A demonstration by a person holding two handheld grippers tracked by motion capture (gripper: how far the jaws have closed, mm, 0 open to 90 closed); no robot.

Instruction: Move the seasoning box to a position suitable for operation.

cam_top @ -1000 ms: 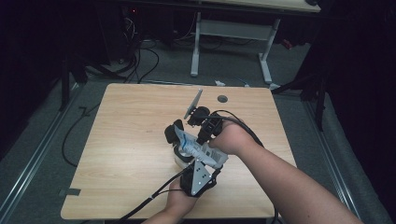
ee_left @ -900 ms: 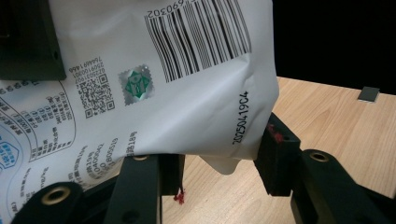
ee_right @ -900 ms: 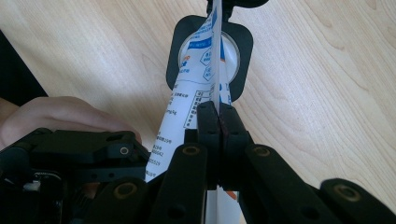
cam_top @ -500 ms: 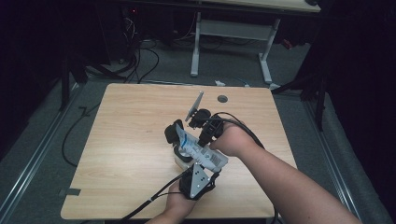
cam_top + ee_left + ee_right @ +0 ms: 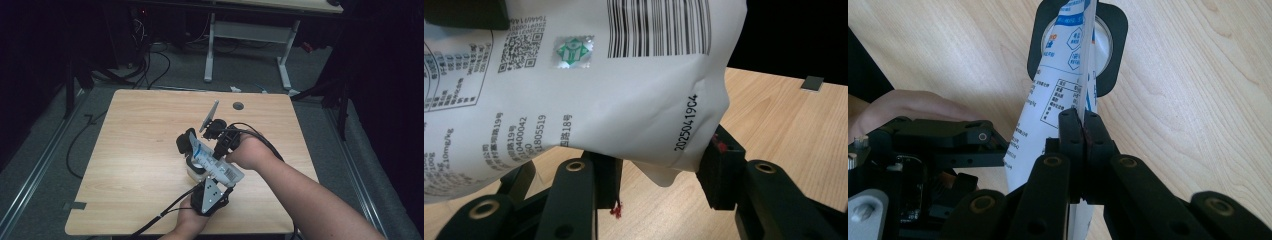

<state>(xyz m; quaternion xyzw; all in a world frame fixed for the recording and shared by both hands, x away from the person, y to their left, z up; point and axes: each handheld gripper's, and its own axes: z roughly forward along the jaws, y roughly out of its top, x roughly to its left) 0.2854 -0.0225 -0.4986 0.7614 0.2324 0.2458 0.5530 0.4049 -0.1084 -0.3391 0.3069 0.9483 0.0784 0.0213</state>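
A dim room with cables on a grey floor surrounds a light wooden table, and a second desk frame stands beyond it at 12 o'clock. Nearest the person, at 6 o'clock on the table, the left gripper holds the lower end of a white printed pouch; in the left gripper view its jaws sit at either side of the pouch's bottom corner, the pads pressing into the crumpled film, so it reads as a narrow grip on the pouch. Just past it, the right gripper comes in from 3 o'clock and, in the right gripper view, its jaws are pinched flat together on the pouch's edge. The pouch hangs tilted between the two, its far end over a white round cup in a black holder that stands on the table toward 11 o'clock of the hands. A grey plate sticks up farther off, and a small round hole lies near the far edge. The step looks like tearing or opening the pouch above the cup; next, the grippers would need to pull apart while keeping the mouth aimed over the cup so nothing spills onto the wood.
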